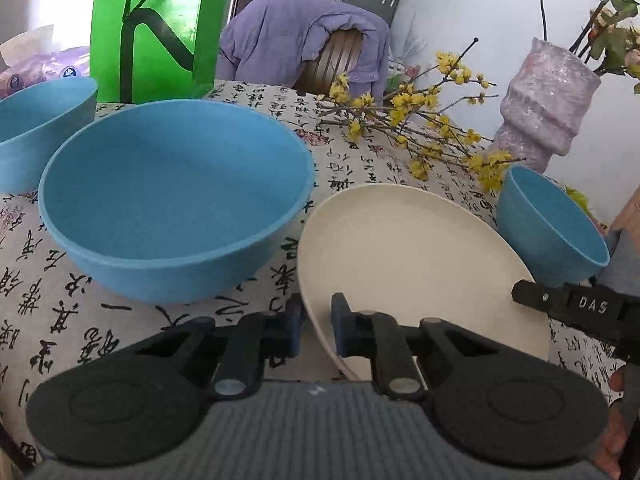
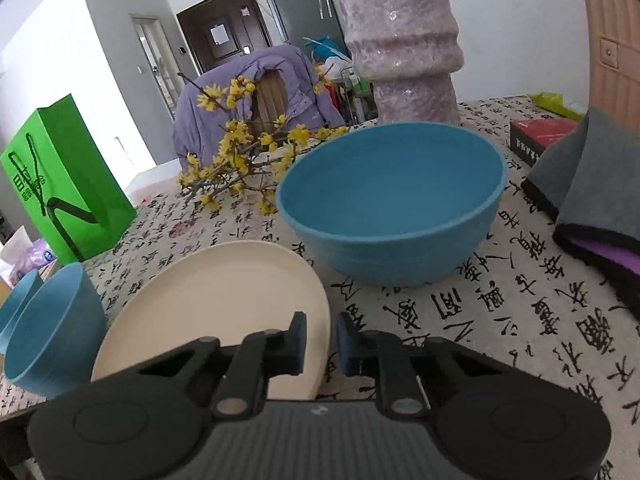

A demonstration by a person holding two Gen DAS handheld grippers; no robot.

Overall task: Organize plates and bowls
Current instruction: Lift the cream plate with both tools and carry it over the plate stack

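From the left wrist, the left gripper [image 1: 317,322] has its jaws clamped on the near left rim of the cream plate [image 1: 416,256], beside the big blue bowl [image 1: 176,196]; lift evenly with both hands. From the right wrist, the right gripper [image 2: 321,345], angled downward, pinches the plate's [image 2: 216,300] right rim, another blue bowl [image 2: 390,204] just beyond.

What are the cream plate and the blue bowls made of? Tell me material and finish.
Cream plate: likely matte plastic or fibre composite; thin rim, dull, no glaze shine. Blue bowls: apparently the same stuff; faintly speckled, flat finish, no reflections. Ceramic seems unlikely, not excluded.
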